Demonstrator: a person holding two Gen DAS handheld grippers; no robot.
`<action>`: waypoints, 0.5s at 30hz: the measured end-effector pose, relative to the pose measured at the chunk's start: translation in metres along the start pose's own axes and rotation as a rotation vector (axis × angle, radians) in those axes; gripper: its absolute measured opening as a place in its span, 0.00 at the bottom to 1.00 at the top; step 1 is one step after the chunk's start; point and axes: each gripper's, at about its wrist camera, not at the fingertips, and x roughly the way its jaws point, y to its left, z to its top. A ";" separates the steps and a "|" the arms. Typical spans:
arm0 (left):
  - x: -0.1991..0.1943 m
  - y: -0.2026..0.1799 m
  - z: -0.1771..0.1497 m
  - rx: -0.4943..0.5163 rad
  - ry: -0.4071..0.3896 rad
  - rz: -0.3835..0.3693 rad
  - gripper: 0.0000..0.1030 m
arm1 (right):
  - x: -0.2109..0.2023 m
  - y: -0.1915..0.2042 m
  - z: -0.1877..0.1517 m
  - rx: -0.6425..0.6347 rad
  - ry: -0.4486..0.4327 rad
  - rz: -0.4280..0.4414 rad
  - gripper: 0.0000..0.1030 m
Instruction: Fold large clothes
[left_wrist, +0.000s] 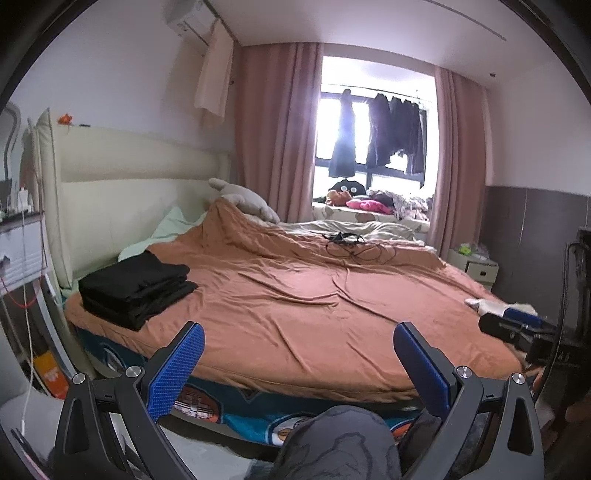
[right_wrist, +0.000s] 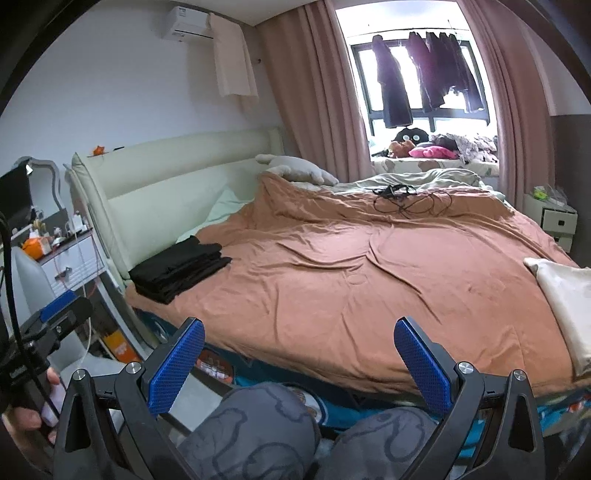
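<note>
Both tools, left tool (left_wrist: 299, 363) and right tool (right_wrist: 300, 363), gape empty. The folded black clothes (left_wrist: 135, 286) lie on the bed's (left_wrist: 295, 295) near-left corner; soft, limp, best pinched at edges.

left gripper (left_wrist: 299, 354) jaws spread, empty | right gripper (right_wrist: 299, 350) jaws spread, empty

Tangled black cables (right_wrist: 410, 201) lying on rumpled orange bedspread (right_wrist: 369, 280), plush toy (right_wrist: 295, 168) resting against cream headboard (right_wrist: 177, 184), pink curtains (right_wrist: 306, 85) hanging open.
</note>
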 end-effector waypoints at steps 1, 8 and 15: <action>-0.001 -0.001 0.000 0.005 0.003 0.002 1.00 | -0.001 0.000 0.000 0.000 -0.002 -0.002 1.00; 0.001 0.005 -0.001 -0.024 0.017 -0.009 1.00 | -0.005 0.000 0.001 -0.002 -0.010 -0.018 1.00; 0.005 0.009 -0.003 -0.054 0.028 -0.017 1.00 | -0.001 -0.004 0.000 0.012 0.001 -0.021 1.00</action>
